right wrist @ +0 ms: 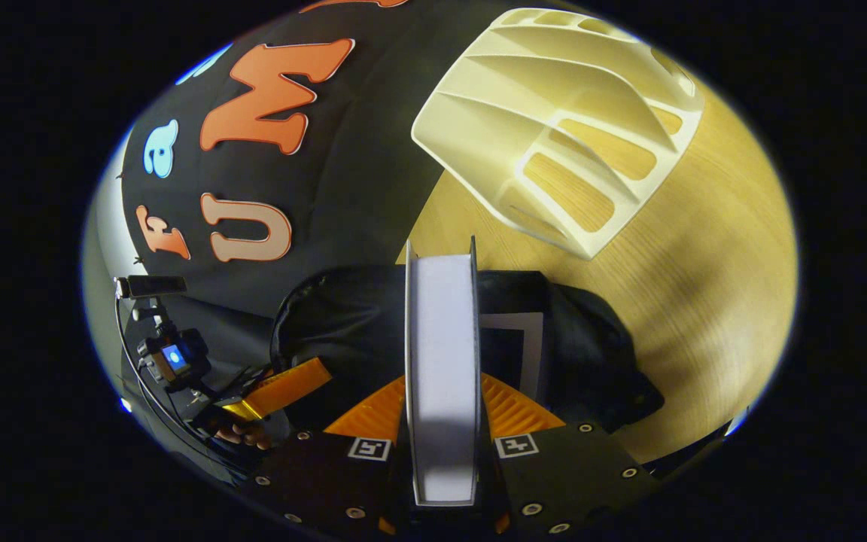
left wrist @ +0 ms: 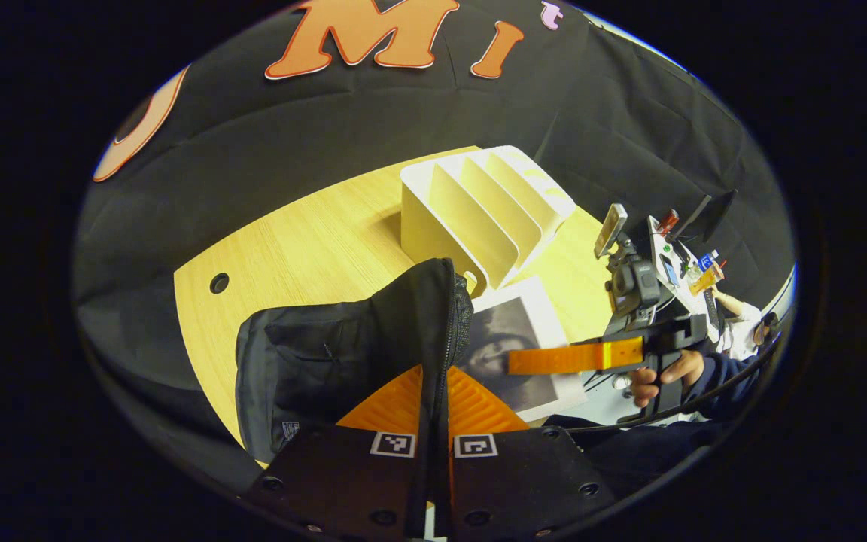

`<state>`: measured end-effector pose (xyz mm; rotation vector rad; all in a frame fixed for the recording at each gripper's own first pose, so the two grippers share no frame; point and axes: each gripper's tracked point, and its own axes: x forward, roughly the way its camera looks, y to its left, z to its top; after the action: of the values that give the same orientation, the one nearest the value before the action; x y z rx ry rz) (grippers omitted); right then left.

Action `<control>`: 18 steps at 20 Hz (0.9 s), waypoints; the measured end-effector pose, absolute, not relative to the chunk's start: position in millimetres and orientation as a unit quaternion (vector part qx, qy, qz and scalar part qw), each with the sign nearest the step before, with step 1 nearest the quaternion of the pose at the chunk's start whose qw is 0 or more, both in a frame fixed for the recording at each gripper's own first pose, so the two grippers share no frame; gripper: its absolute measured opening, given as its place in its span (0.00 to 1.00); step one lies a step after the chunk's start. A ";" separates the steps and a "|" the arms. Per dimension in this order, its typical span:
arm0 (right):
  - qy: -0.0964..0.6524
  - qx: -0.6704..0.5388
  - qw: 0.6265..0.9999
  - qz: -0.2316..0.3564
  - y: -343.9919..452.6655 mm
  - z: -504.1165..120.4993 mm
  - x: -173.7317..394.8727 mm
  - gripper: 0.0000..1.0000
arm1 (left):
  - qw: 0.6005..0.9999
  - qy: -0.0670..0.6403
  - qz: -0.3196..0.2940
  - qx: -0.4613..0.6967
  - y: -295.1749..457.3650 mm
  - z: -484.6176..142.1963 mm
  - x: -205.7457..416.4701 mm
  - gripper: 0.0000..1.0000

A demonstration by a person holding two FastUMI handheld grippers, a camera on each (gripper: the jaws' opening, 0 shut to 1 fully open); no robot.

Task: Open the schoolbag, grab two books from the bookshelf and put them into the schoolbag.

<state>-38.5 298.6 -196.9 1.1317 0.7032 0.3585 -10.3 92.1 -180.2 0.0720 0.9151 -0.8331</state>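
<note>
Left gripper (left wrist: 433, 421): clamped on schoolbag (left wrist: 343, 354) opening edge, held upright on table (left wrist: 305, 233) | Right gripper (right wrist: 441, 444): closed on book (right wrist: 441, 361), edge-on, over open schoolbag (right wrist: 576, 354) | Second book (right wrist: 512, 342): partly inside bag | Bookshelf (left wrist: 479, 211): white, slots bare, standing just behind schoolbag

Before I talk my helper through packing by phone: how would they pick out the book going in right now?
On the wooden table, before the empty white bookshelf, sits the black schoolbag. The book stands edge-on above it, clamped in the right gripper; another lies flat in the bag.
</note>
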 end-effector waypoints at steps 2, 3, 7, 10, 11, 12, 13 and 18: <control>0.328 0.531 0.762 0.174 314.6 -202.3 -34.0 0.36 | 0.813 0.426 -0.396 0.035 90.9 -179.3 -11.1 0.05; 0.326 0.533 0.761 0.176 321.6 -203.4 -28.9 0.36 | 0.814 0.422 -0.398 0.035 88.0 -177.4 -9.7 0.05; 0.320 0.525 0.771 0.168 336.1 -213.4 -14.4 0.36 | 0.812 0.416 -0.408 0.032 78.5 -173.4 -12.6 0.05; 0.333 0.529 0.762 0.170 345.8 -220.5 -13.7 0.37 | 0.809 0.419 -0.412 0.024 74.4 -174.4 -15.0 0.05; 0.341 0.524 0.761 0.170 350.4 -222.0 -13.7 0.38 | 0.809 0.419 -0.411 0.023 73.7 -174.9 -15.5 0.05; 0.356 0.513 0.762 0.170 355.1 -226.4 -15.1 0.46 | 0.810 0.419 -0.409 0.022 73.7 -174.9 -15.8 0.05; 0.371 0.497 0.766 0.168 357.7 -232.0 -15.9 0.44 | 0.812 0.418 -0.406 0.021 73.5 -175.7 -15.2 0.05; 0.444 0.406 0.775 0.195 352.0 -231.4 -32.2 0.63 | 0.828 0.419 -0.373 0.020 71.4 -180.4 -15.5 0.05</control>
<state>-32.2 352.0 -231.4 0.8786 0.9608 0.4226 -15.5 71.4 -180.4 0.0433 0.8896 -0.7911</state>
